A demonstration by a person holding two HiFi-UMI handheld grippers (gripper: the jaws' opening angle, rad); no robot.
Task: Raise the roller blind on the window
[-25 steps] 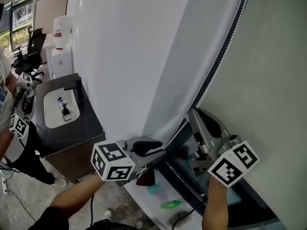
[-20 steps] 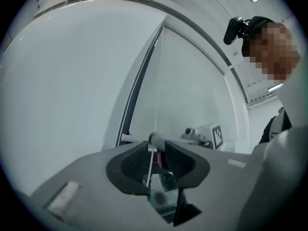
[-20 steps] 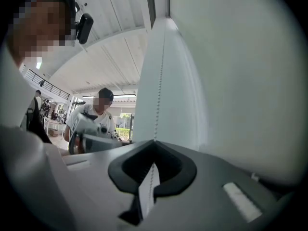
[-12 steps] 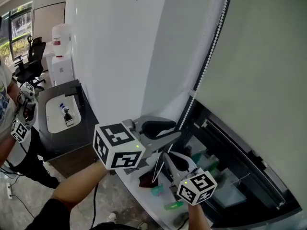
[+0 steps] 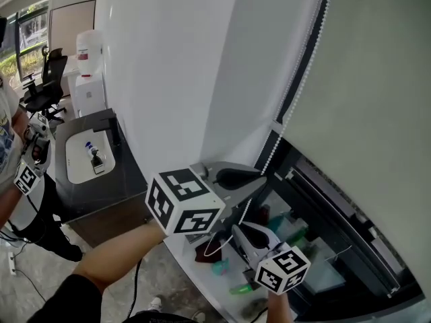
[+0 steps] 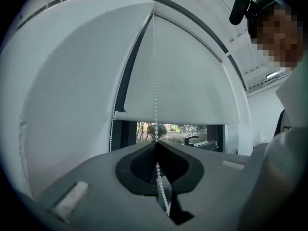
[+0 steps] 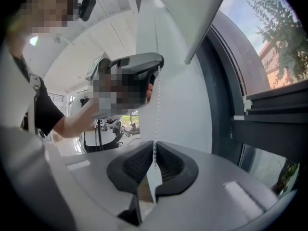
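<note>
The pale roller blind (image 5: pixel 363 113) covers most of the window, and its bottom rail (image 6: pixel 178 119) hangs above a strip of open glass. A white bead chain (image 5: pixel 296 93) runs down the blind's left side. My left gripper (image 5: pixel 259 180) is closing its jaws on the bead chain (image 6: pixel 155 81), which passes between the meeting pads at the left gripper's tips (image 6: pixel 156 142). My right gripper (image 5: pixel 236 230) sits lower and grips the same bead chain (image 7: pixel 156 109) at the right gripper's tips (image 7: pixel 154 142), its jaws just starting to open. The right gripper view shows the left gripper's fingers (image 7: pixel 144 61) above on the chain.
Small coloured things lie on the white windowsill (image 5: pixel 202 274) below the grippers. To the left stand a dark cabinet (image 5: pixel 128 180) with a white tray (image 5: pixel 74 167), a water dispenser (image 5: pixel 84 73) and an office chair (image 5: pixel 44 79). Another person (image 5: pixel 17 180) is at the left edge.
My right gripper has dropped from beside the window frame to below the left gripper. The left gripper has shifted right and up onto the chain, and its jaws have come together.
</note>
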